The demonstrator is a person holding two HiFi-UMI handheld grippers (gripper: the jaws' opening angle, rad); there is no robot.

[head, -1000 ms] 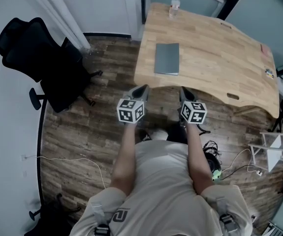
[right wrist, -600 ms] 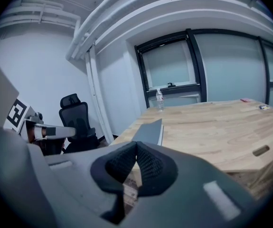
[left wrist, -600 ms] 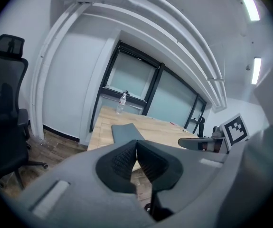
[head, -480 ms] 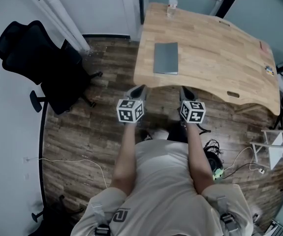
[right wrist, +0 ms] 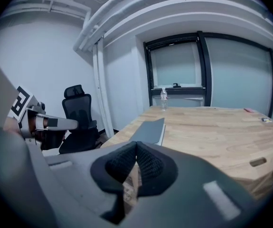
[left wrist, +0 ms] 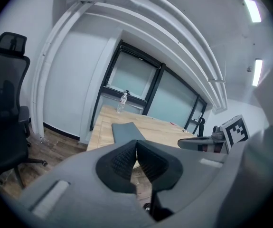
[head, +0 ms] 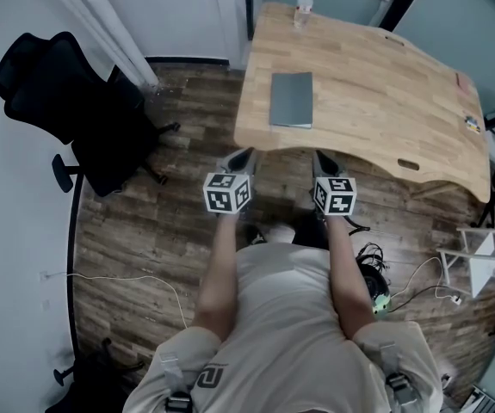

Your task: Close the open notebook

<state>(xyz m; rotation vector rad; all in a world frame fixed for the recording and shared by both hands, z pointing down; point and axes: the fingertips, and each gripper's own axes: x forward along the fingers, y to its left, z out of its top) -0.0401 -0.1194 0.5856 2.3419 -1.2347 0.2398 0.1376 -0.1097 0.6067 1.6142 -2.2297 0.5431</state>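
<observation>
- Notebook (head: 292, 100): grey, cover down, lying flat on the table (head: 385, 110) near its front edge.
- Left gripper (head: 247, 153) and right gripper (head: 318, 156): jaws together, empty, short of the table edge; the notebook lies ahead, between them, untouched.

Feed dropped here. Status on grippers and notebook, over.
Both jaws shut, empty: left gripper, right gripper short of the table edge. Notebook flat, cover closed. Water bottle at far edge, not in the way.
</observation>
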